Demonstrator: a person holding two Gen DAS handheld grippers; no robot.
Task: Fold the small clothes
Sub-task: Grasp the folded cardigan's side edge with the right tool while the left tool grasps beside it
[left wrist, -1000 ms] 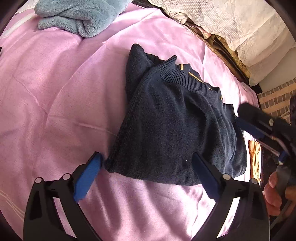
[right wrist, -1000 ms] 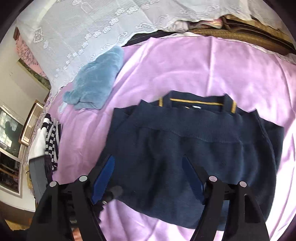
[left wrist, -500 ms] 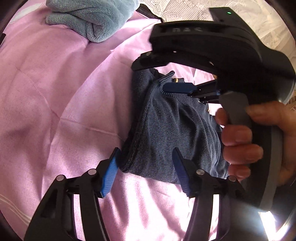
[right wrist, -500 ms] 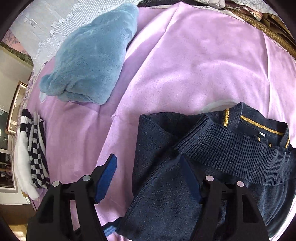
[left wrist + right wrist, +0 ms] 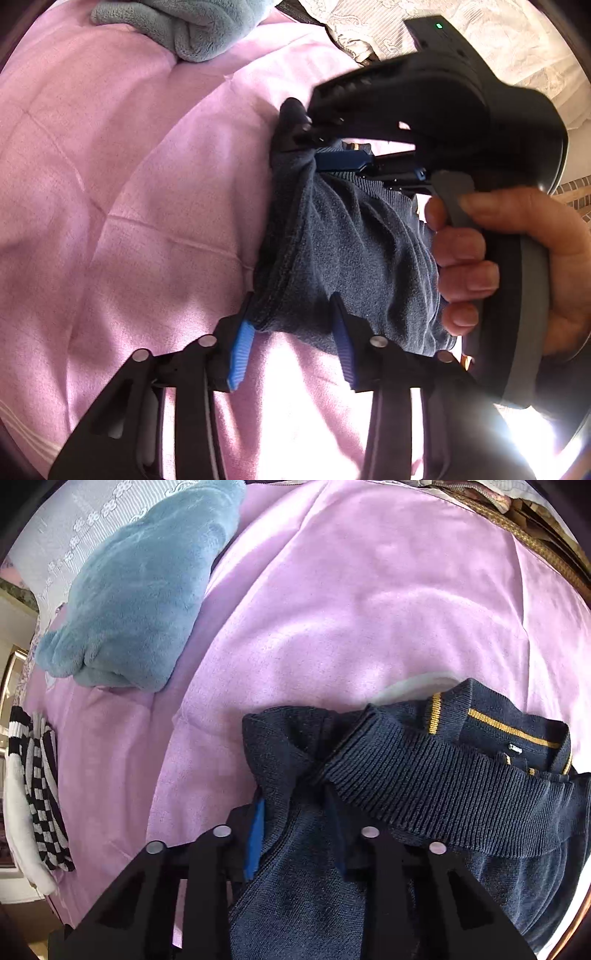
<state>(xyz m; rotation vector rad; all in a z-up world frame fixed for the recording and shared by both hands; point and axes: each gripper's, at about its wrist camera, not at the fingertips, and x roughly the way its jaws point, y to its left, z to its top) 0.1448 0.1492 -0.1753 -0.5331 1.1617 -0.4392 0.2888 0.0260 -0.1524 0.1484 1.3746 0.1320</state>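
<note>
A folded navy sweater (image 5: pixel 351 251) with a ribbed hem and yellow-striped collar (image 5: pixel 424 782) lies on the pink sheet (image 5: pixel 110 184). My left gripper (image 5: pixel 293 314) has the sweater's near left corner between its blue pads, which press on the bunched fabric while its jaws are closing. My right gripper (image 5: pixel 295 805) is also closing and pinches the gathered far left corner. In the left wrist view, the right gripper (image 5: pixel 310 147) reaches in from the right, held by a hand (image 5: pixel 517 258).
A light blue fleece garment (image 5: pixel 140 590) lies folded at the far left of the pink sheet (image 5: pixel 369 590). A black-and-white striped garment (image 5: pixel 37 794) sits at the sheet's left edge. White lace cloth (image 5: pixel 517 48) lies beyond the sheet.
The right gripper swung from the sweater's front edge to its far left corner and closed on it. The left gripper's jaws narrowed onto the near corner, bunching the fabric.
</note>
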